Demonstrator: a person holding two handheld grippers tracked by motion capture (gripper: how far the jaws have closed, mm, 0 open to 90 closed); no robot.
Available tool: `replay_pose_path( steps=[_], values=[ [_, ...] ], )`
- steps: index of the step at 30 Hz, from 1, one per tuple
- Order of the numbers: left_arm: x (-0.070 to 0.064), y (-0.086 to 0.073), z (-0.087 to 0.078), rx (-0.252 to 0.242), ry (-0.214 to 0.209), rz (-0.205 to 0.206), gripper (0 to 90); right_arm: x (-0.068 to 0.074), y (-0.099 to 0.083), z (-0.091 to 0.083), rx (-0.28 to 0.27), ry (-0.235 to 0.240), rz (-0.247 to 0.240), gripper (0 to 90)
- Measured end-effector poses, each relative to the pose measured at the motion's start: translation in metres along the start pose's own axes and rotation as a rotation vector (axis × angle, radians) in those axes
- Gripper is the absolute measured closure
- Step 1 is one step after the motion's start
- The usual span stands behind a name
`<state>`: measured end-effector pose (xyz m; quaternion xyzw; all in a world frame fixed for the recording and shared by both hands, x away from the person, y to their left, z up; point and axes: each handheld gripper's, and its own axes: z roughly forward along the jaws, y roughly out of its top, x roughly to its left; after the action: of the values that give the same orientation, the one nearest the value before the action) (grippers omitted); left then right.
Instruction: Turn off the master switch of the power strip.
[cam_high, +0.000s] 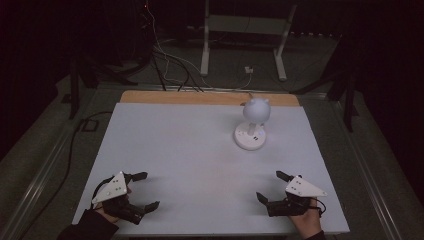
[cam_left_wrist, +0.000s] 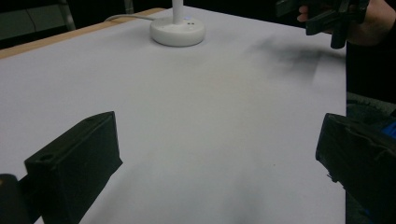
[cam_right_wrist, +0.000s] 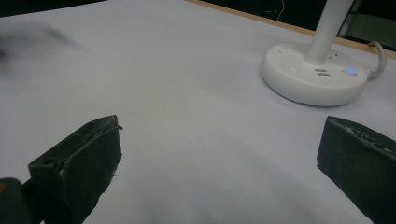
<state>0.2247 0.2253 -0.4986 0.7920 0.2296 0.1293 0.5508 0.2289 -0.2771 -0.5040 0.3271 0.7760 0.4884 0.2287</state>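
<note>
- My left gripper (cam_high: 148, 190): sits at the near left corner of the table, jaws spread wide with nothing between them. In the left gripper view the two black jaws stand far apart over bare white surface.
- My right gripper (cam_high: 270, 186): sits at the near right of the table, jaws likewise spread wide and holding nothing. It also appears at the top right of the left gripper view (cam_left_wrist: 332, 18), in my hand, with its shadow smeared on the surface below.
- Desk lamp (cam_high: 252, 125): white, upright, on the far right part of the table, well apart from both grippers and nearer to my right one. A round base (cam_right_wrist: 312, 79) carries a slanted stem and a rounded head with two small ear-like bumps. A small blue light glows on the base beside two slot-shaped marks. A white cord leaves the base toward the far edge.
- Table (cam_high: 190, 160): white top, with a strip of bare wood along the far edge.
- Floor beyond the table: dark, with loose cables and a white metal frame.
</note>
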Motion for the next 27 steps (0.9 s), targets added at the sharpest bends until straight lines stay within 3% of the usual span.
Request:
replay_pose_path(
  steps=[12, 21, 27],
  values=[
    [0.0001, -0.0006, 0.0007, 0.002, -0.01, 0.0, 0.3, 0.0005, 0.0, 0.0004, 0.012, -0.018, -0.005, 0.0],
    [-0.0008, -0.0009, 0.0012, 0.013, -0.017, 0.003, 0.3, -0.0042, -0.002, 0.0006, 0.015, -0.011, 0.027, 0.0],
    [-0.0007, -0.0008, 0.0015, 0.015, -0.017, -0.001, 0.3, 0.0005, 0.0, 0.001, 0.041, -0.025, -0.014, 0.0]
  ],
)
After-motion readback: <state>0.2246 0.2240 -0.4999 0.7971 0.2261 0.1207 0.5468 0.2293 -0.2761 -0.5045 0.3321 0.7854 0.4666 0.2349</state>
